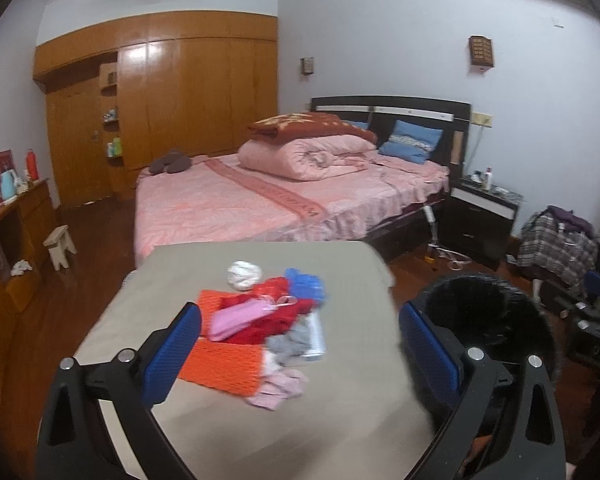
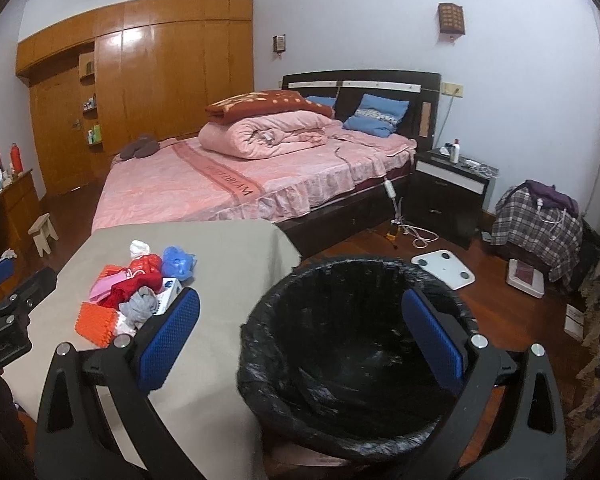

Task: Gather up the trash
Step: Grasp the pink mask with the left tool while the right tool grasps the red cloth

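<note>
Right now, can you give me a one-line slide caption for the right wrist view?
Open right gripper poised over the black-lined trash bin, beside a table holding a pile of mixed trash.

Heaped colourful trash (image 1: pixel 272 320) on table, beside black-lined bin (image 2: pixel 352 360).

My left gripper (image 1: pixel 300 344) hangs with its blue-padded fingers (image 1: pixel 172 352) spread wide, gripping nothing. My right gripper (image 2: pixel 300 336) is likewise spread wide and empty, level beside it.
</note>
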